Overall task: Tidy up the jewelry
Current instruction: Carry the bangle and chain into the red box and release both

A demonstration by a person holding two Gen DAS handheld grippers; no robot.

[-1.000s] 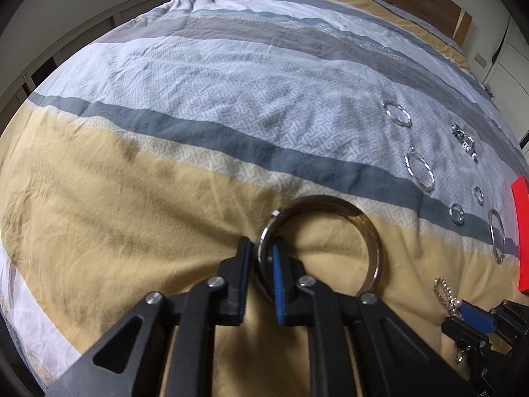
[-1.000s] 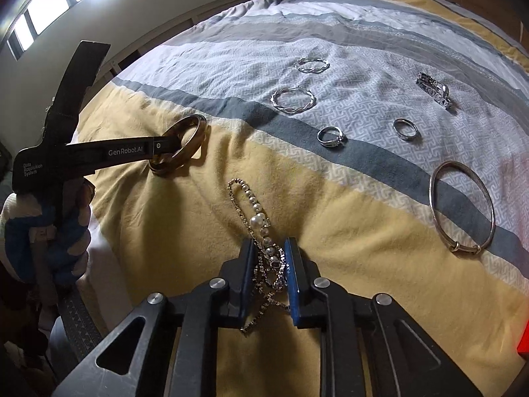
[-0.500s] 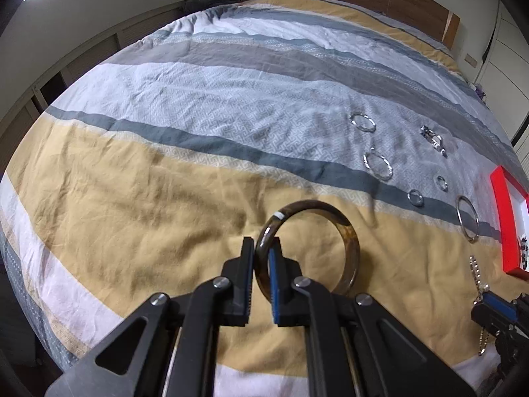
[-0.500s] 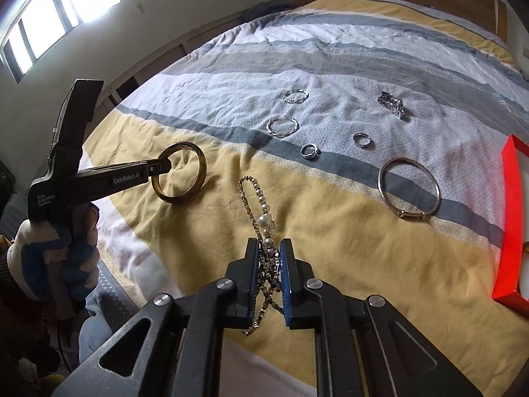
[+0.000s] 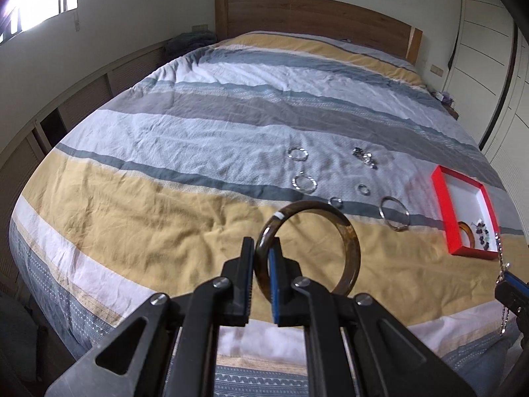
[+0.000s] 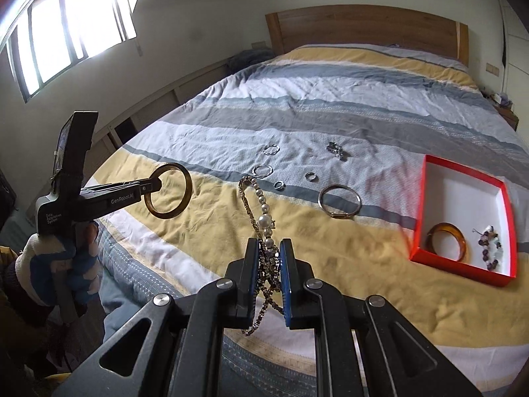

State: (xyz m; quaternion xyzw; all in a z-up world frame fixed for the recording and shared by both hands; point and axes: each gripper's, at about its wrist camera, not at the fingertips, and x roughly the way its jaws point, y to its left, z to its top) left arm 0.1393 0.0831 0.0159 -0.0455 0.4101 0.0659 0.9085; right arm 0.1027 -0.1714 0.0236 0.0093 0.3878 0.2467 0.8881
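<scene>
Brown bangle point(image 5: 307, 248) pinched tight in left gripper point(image 5: 261, 273), up off bed point(image 5: 148, 218) | pearl chain point(image 6: 263, 228) clamped in right gripper point(image 6: 268, 266) | red box point(image 6: 463, 218) off right

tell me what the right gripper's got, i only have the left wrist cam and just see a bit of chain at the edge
observer: the right gripper is shut on a pearl and chain necklace; a loop stands above the fingers and a tail hangs below.
operator: is my bangle off the bed
observer: from the right wrist view the brown bangle looks lifted clear of the bedspread, pinched by its rim in the left gripper.
</scene>
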